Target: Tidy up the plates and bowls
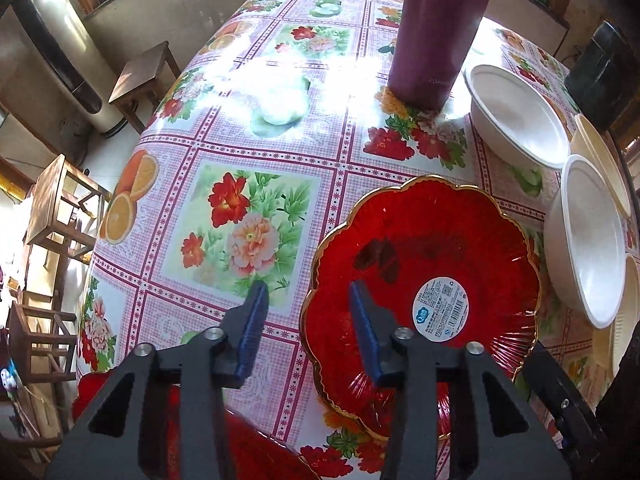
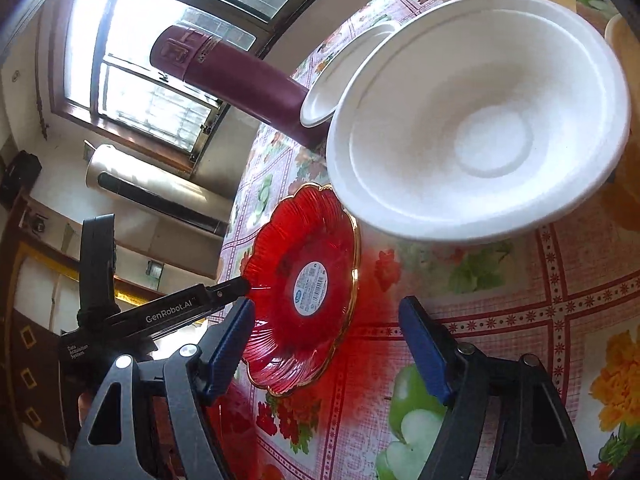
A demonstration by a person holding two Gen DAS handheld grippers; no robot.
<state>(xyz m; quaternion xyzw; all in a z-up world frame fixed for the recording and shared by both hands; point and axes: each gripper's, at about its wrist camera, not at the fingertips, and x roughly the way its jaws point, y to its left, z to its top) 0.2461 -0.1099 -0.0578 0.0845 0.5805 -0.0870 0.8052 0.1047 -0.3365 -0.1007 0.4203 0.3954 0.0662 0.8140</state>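
Note:
A red glass plate (image 1: 424, 280) with a gold scalloped rim and a round sticker lies on the floral tablecloth (image 1: 248, 216). My left gripper (image 1: 310, 300) is open, its right finger over the plate's near-left rim, its left finger beside it. A second red plate (image 1: 248, 448) lies partly hidden under the left gripper. Two white bowls (image 1: 520, 120) (image 1: 588, 240) stand to the right. In the right wrist view my right gripper (image 2: 328, 312) is open and empty, just short of the red plate (image 2: 308, 288) and the near white bowl (image 2: 476, 128).
A tall maroon flask (image 1: 436, 28) stands behind the plate. Cream-coloured bowls (image 1: 600, 156) sit at the table's right edge. Wooden stools (image 1: 140, 80) stand on the floor to the left. The left gripper's body (image 2: 160, 312) shows in the right wrist view.

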